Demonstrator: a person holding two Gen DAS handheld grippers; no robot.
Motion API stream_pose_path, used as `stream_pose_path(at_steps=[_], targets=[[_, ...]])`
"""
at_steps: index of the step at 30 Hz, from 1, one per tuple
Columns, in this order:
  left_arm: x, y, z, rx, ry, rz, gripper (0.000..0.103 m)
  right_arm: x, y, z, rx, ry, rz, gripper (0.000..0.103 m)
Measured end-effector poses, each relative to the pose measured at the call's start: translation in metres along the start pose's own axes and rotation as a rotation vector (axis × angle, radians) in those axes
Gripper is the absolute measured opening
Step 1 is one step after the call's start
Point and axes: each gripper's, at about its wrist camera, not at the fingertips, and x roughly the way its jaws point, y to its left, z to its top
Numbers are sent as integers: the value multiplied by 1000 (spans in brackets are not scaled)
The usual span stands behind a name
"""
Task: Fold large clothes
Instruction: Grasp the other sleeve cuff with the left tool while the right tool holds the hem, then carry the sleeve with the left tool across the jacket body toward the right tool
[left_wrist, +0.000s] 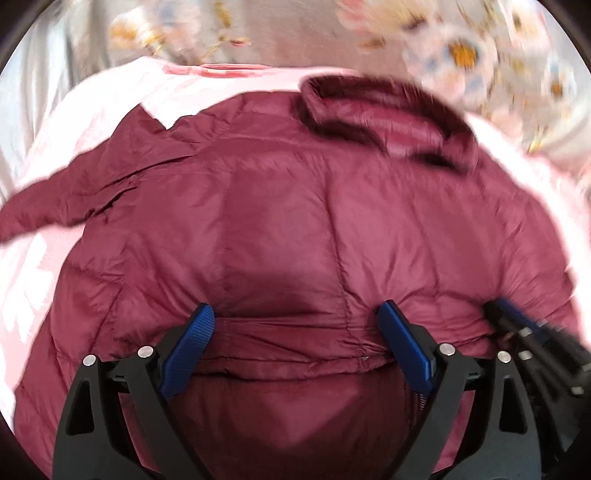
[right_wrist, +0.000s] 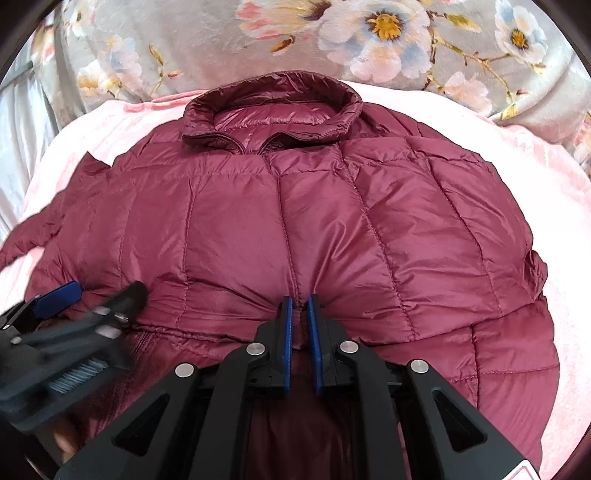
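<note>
On the pink blanket (right_wrist: 517, 155) your maroon down jacket (right_wrist: 295, 221) lies collar away, its near hem pinched in the right gripper (right_wrist: 300, 321) while the left gripper (left_wrist: 295, 332) stands wide open over it; light, puffy, slippery, so grip hem seams.

1. A pink blanket (right_wrist: 561, 192) lies spread across the near and middle ground.
2. A grey floral cover (right_wrist: 207, 40) lies beyond it, at the far side.
3. White cloth (right_wrist: 22, 122) shows far left.
</note>
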Motion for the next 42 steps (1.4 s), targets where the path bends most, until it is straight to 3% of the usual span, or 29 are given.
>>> stream_pose_path(at_steps=[3, 7, 13, 15, 17, 20, 24, 26, 29, 30, 31, 32, 34, 37, 42], targets=[[-30, 46, 11, -108, -31, -44, 89, -7, -9, -1, 49, -7, 35, 14], [-73, 149, 29, -252, -83, 11, 97, -45, -10, -13, 54, -44, -8, 50], [-88, 324, 37, -542, -60, 198, 98, -73, 31, -13, 14, -20, 66, 52], [-88, 365, 35, -624, -55, 273, 98, -67, 52, -4, -32, -29, 59, 47], [-88, 394, 34, -671, -76, 334, 98, -52, 68, 3, -57, -30, 32, 26], [-77, 428, 37, -694, -70, 409, 98, -23, 75, 4, -43, 36, 6, 11], [-53, 470, 33, -805, -38, 327, 98, -8, 80, -2, -53, 60, -27, 10], [-43, 478, 32, -847, -24, 290, 98, -6, 83, -3, -74, 55, -46, 10], [-40, 478, 41, -843, -56, 292, 96, -6, 88, -9, -103, 32, -76, 10], [-40, 476, 47, -833, -61, 271, 85, -6, 90, -10, -111, 24, -86, 10], [-40, 473, 54, -818, -67, 254, 63, -6, 91, -12, -115, 18, -92, 10], [-39, 470, 59, -800, -64, 240, 50, -7, 91, -12, -116, 15, -94, 10], [-45, 455, 76, -746, -56, 230, 13, -7, 90, -12, -113, 11, -91, 10], [-69, 421, 108, -654, -97, 183, 0, -7, 87, -12, -99, 9, -76, 10], [-132, 312, 174, -388, -233, 99, 0, -7, 86, -12, -86, 10, -63, 10]])
